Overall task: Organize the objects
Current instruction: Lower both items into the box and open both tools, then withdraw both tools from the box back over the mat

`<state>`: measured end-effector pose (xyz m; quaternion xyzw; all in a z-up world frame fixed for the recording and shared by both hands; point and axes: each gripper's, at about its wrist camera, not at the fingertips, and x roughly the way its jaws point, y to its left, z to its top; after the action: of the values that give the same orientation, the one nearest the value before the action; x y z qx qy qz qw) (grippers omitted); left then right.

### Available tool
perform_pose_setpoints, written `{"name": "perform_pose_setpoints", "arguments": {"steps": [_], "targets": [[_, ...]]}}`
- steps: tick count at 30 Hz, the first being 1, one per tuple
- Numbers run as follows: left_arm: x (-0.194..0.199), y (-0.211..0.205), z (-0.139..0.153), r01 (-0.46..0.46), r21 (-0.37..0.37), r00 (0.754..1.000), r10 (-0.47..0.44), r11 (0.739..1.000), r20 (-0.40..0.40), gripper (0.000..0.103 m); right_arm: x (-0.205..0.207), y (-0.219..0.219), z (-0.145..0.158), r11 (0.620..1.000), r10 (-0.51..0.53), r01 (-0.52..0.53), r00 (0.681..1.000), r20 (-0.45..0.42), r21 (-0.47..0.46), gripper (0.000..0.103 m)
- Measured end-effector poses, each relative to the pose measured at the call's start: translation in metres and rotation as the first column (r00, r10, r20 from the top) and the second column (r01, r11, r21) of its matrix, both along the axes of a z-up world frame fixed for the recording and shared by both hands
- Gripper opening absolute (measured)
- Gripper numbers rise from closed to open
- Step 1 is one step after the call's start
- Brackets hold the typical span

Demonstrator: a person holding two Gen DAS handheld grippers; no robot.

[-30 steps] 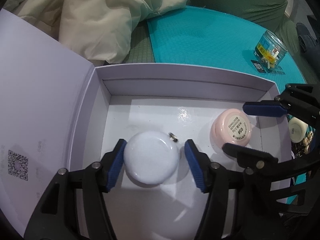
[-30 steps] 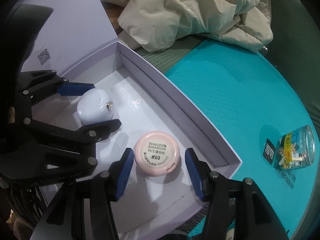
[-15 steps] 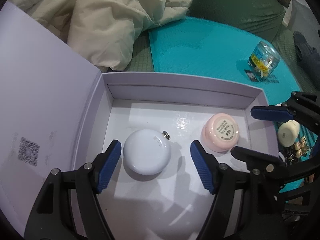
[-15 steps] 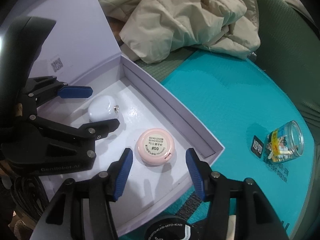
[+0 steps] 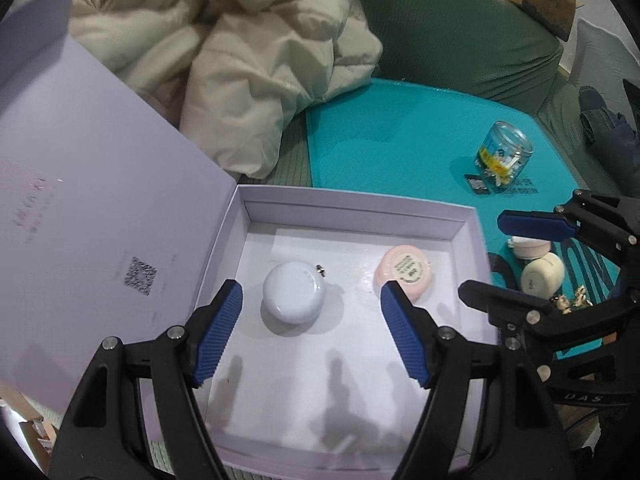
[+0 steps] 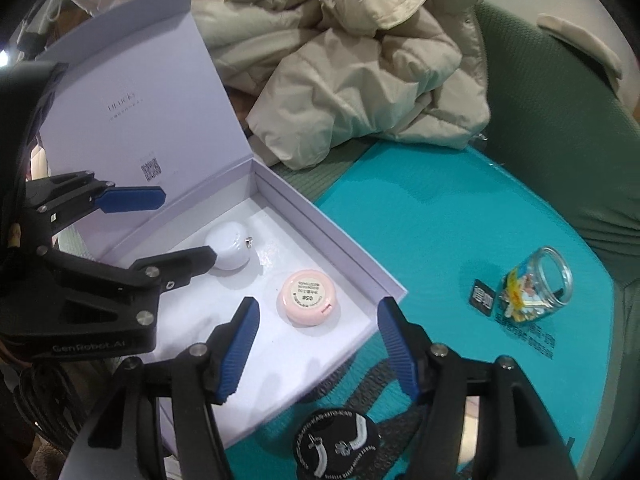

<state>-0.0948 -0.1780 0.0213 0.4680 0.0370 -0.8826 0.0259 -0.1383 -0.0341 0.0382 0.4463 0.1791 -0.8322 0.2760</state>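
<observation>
Both tongs empty, right tongs opening above pink jar labelled "#S0"

White round case and pink jar sit apart in the open lavender box.

both wrists above shared box
</observation>
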Motion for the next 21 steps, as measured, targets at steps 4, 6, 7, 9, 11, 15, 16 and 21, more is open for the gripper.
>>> {"name": "perform_pose_setpoints", "arguments": {"steps": [4,6,7,9,11,15,16,21], "targets": [[0.008,0.011,0.014,-0.002,-0.013,1.0,0.001,1.0,-0.016,0.073,0.008,0.015,0.013,1.0,-0.015,0.014,1.0,-0.02,-0.018,0.065],[0.013,0.018,0.021,0.003,-0.015,1.0,-0.003,1.0,-0.025,0.073,0.012,0.021,0.017,0.999,-0.021,0.02,0.999,-0.028,-0.026,0.066],[0.015,0.02,0.024,0.005,-0.016,1.0,-0.006,1.0,-0.029,0.073,0.014,0.025,0.02,0.999,-0.024,0.023,0.999,-0.033,-0.029,0.066],[0.017,0.028,0.028,0.009,-0.021,0.999,-0.01,1.0,-0.038,0.074,0.017,0.032,0.024,0.999,-0.032,0.03,0.999,-0.043,-0.036,0.066],[0.019,0.036,0.033,0.015,-0.029,0.999,-0.016,0.999,-0.045,0.076,0.021,0.04,0.028,0.998,-0.041,0.039,0.998,-0.051,-0.04,0.067],[0.023,0.051,0.04,0.031,-0.039,0.998,-0.033,0.999,-0.059,0.078,0.026,0.057,0.033,0.997,-0.06,0.058,0.996,-0.062,-0.049,0.067],[0.023,0.054,0.041,0.034,-0.037,0.997,-0.037,0.999,-0.061,0.078,0.027,0.061,0.034,0.997,-0.066,0.062,0.996,-0.064,-0.05,0.067],[0.024,0.072,0.044,0.058,-0.027,0.996,-0.06,0.998,-0.064,0.079,0.031,0.084,0.035,0.994,-0.097,0.093,0.993,-0.072,-0.055,0.068]]}}
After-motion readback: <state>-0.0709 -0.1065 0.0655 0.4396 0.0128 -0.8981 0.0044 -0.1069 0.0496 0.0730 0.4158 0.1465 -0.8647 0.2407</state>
